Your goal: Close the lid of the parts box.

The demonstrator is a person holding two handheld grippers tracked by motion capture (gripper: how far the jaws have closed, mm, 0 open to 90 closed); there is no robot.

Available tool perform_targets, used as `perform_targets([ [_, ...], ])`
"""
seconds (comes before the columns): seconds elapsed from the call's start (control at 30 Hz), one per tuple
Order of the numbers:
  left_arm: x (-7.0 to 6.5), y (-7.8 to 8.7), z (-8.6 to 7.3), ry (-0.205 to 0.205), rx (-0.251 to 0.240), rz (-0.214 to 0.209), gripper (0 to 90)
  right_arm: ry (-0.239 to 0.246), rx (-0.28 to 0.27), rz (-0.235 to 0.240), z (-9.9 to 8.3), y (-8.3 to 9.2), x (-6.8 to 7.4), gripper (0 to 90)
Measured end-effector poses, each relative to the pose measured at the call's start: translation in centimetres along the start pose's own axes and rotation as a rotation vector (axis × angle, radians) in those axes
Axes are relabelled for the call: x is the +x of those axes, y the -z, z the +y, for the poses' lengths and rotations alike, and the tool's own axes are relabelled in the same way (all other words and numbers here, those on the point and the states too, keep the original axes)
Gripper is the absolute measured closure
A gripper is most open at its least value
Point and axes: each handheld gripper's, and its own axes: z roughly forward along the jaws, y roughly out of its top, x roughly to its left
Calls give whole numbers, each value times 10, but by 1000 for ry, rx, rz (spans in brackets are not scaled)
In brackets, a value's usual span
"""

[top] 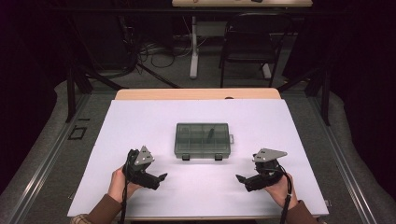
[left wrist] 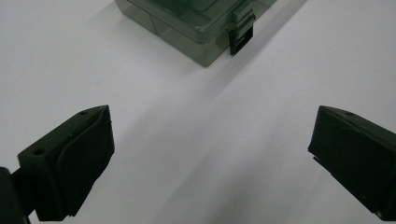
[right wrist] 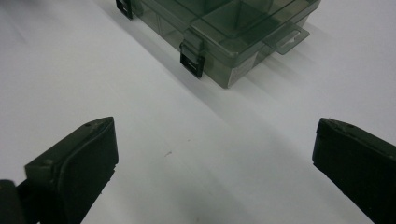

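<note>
From the high view, a see-through grey box point(top: 202, 139) with small compartments sits shut in the middle of the white table point(top: 140, 121). The left gripper point(top: 159, 179) and the right gripper point(top: 243, 179) rest low on each side, near the person's edge, both apart from the box.

In the left gripper view, the jaws stand wide with nothing between them (just bare table). A corner of the box point(left wrist: 187, 28) with a black latch point(left wrist: 241, 36) lies ahead.

In the right gripper view, the jaws are wide too, and hold nothing. The box point(right wrist: 224, 32) lies ahead, showing two latches.
</note>
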Motion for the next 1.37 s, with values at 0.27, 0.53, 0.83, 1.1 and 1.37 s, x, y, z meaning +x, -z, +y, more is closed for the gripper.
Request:
perform_targets([
  [0.27, -1, 6, -12, 12, -24, 6, 0, -27, -3, -19, -13, 8, -3, 0],
  [0.53, -2, 13, -28, 44, -25, 17, 0, -47, 5, -35, -22, 12, -6, 0],
  [0.83, -6, 18, -45, 58, -5, 23, 0, -59, 26, -58, -32, 13, -6, 0],
  [1.1, -9, 24, -52, 51, 4, 46, 0, -68, 41, -81, -42, 15, -4, 0],
  [1.37, -6, 22, -51, 54, 0, 38, 0, -74, 33, -84, -44, 17, -3, 0],
])
